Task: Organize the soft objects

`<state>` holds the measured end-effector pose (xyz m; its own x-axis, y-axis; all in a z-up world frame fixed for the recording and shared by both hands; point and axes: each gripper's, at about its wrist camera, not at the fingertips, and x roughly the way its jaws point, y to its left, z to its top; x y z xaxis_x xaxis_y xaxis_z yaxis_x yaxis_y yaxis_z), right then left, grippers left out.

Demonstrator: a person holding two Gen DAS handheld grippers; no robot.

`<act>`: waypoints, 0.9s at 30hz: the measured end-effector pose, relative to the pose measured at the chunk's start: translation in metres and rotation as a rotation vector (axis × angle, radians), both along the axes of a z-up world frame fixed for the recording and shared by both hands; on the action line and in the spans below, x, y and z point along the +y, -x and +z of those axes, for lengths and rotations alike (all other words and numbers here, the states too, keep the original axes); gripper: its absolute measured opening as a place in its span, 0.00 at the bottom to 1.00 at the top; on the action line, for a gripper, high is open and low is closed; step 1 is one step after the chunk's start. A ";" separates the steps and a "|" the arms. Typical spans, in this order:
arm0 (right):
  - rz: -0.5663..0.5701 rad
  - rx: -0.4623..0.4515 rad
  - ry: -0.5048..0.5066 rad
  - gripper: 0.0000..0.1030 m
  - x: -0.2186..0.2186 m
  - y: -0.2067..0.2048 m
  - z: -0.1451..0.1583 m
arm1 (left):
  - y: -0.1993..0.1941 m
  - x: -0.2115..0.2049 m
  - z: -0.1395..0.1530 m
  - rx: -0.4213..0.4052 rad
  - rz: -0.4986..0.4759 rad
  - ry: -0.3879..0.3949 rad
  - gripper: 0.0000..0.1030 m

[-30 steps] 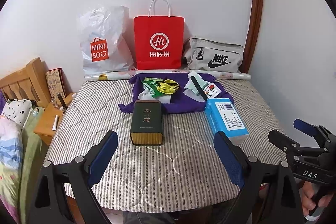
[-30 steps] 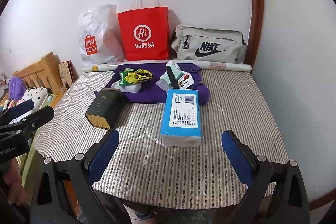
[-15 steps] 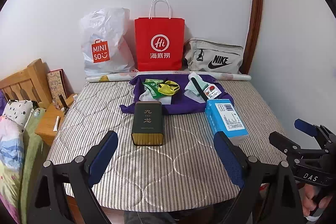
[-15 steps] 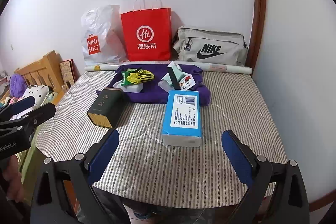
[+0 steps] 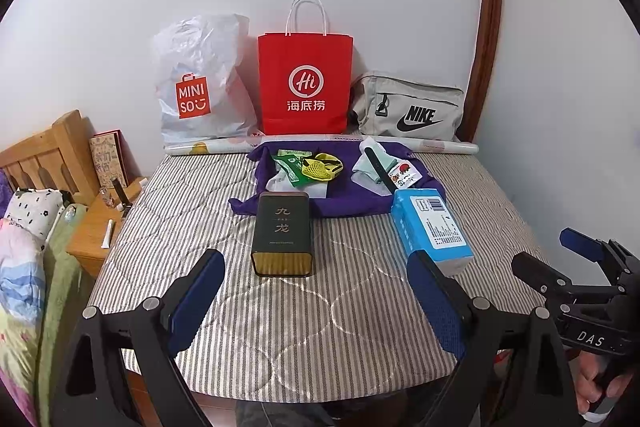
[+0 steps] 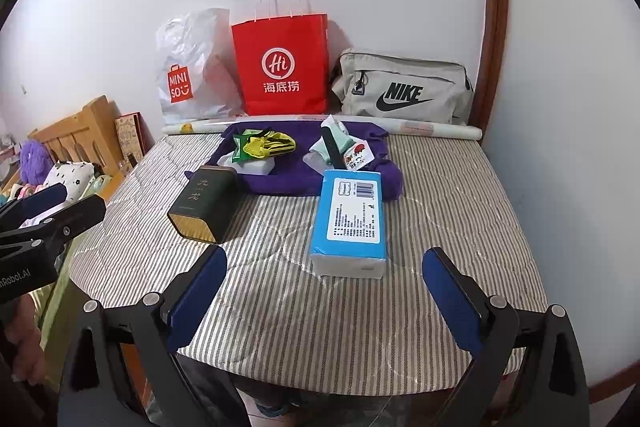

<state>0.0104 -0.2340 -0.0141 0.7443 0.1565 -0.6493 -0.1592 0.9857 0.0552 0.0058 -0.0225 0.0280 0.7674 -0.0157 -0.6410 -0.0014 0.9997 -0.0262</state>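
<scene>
1. Left gripper: jaws wide apart, nothing between the blue pads; it hangs above the near edge of the striped mattress.
2. Right gripper: jaws likewise spread wide and empty, over the same near edge, to the right of the left gripper.
3. Dark green tin: lying on its side straight ahead of the left gripper, gold end facing it; ahead and to the left of the right gripper.
4. Blue tissue pack: lying flat just beyond the right gripper's open jaws, label upward; ahead and to the right of the left gripper.
5. Purple cloth: spread on the mattress beyond the tin and the tissue pack, touching the pack's far end.
6. Yellow mesh item with green packet: on the cloth's left part, farther from both grippers than the tin.
7. Pale green socks: on the cloth's right part, a black strip laid across them, a printed tag beside.
8. Against the far wall, left to right: white Miniso bag, red paper bag, grey Nike bag.
9. Wooden nightstand: to the left of the mattress.
</scene>
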 end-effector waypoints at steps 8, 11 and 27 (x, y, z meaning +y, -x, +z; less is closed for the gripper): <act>0.000 -0.002 -0.002 0.94 0.002 0.001 0.001 | 0.001 0.001 0.001 0.000 0.002 0.003 0.90; 0.002 -0.002 -0.001 0.94 0.003 0.001 0.001 | 0.001 0.000 0.001 -0.001 0.005 0.002 0.90; 0.009 -0.002 0.005 0.94 0.006 0.002 0.002 | 0.004 0.002 0.002 0.000 0.011 0.011 0.90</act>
<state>0.0080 -0.2277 -0.0121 0.7441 0.1601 -0.6486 -0.1683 0.9845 0.0499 0.0016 -0.0202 0.0302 0.7678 -0.0139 -0.6405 -0.0126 0.9992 -0.0368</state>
